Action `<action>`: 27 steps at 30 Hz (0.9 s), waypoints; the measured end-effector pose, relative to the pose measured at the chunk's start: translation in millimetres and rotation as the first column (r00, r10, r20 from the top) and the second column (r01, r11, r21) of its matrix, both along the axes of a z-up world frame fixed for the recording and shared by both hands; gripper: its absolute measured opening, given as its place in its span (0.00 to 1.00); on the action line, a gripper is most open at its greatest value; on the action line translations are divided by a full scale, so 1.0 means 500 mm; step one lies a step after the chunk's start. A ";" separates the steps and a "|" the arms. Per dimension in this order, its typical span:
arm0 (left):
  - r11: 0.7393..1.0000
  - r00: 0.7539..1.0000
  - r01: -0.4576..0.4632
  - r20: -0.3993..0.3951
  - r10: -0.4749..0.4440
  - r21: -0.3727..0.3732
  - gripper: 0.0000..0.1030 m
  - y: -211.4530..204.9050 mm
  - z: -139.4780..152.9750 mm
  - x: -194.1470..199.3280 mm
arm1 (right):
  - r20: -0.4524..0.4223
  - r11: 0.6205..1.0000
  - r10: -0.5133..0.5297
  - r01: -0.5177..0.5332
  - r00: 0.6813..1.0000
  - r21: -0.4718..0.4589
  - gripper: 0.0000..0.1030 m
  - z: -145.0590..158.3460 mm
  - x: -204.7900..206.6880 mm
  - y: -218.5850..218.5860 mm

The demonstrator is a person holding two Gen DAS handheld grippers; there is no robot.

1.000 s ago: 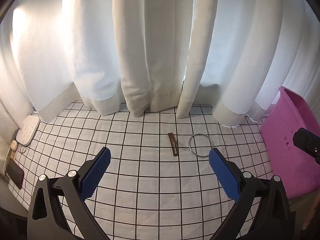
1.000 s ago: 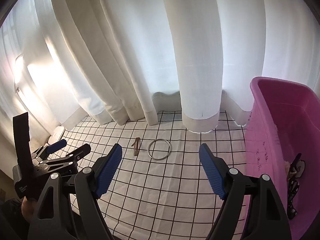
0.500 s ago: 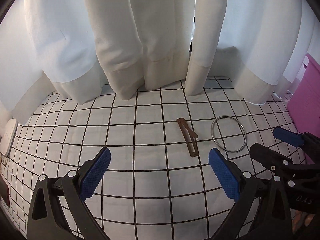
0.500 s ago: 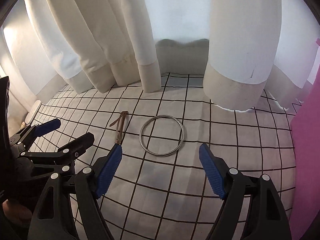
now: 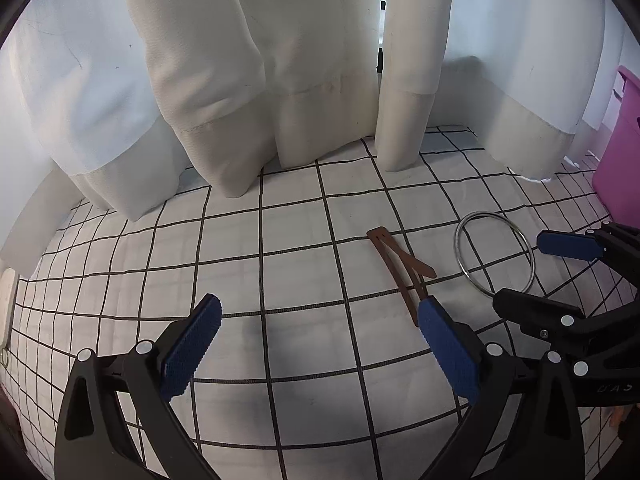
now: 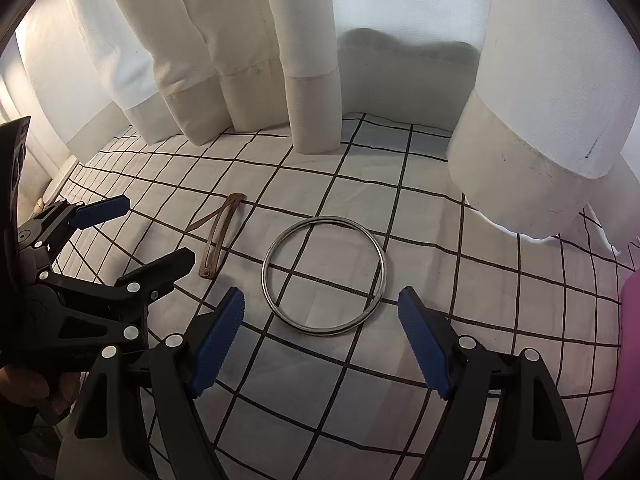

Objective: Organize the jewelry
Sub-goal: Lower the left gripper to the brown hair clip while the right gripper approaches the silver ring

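A brown hair clip lies open on the checked white cloth. A silver bangle lies just right of it. My left gripper is open and low over the cloth, its right pad next to the clip's near end. My right gripper is open, its pads either side of the near edge of the bangle, apart from it. The clip also shows in the right wrist view, with the left gripper beside it. The right gripper shows at the right of the left wrist view.
White curtains hang down to the cloth along the far side. A pink bin stands at the right; its edge shows in the right wrist view. A white object lies at the far left.
Both grippers have moved forward and down toward the cloth. The clip and bangle now sit close in front of the pads. Neither item has moved.
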State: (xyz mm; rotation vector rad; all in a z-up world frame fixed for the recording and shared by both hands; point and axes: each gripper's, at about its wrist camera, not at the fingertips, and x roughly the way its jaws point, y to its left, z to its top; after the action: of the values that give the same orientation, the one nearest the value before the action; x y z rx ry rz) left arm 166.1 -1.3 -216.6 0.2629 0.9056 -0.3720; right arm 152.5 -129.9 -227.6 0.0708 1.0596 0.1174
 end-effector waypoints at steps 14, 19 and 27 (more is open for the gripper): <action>1.000 1.000 -0.015 -0.010 0.015 -0.014 0.94 -0.024 -0.009 0.037 | 0.033 0.995 -0.067 0.070 0.997 -0.077 0.74 -0.009 0.024 -0.043; 1.000 1.000 -0.004 -0.007 0.004 -0.006 0.94 -0.040 -0.009 0.044 | 0.034 0.985 -0.127 0.130 0.991 -0.111 0.75 -0.012 0.021 -0.078; 1.000 1.000 -0.003 -0.017 0.003 -0.015 0.94 -0.042 -0.010 0.055 | 0.035 0.950 -0.289 0.291 0.957 -0.110 0.80 -0.013 0.005 -0.155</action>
State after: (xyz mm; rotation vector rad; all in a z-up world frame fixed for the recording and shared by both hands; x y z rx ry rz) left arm 193.4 -22.1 -221.7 0.2449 0.9190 -0.3787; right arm 154.9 -207.6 -233.9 0.1212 1.0241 -0.2086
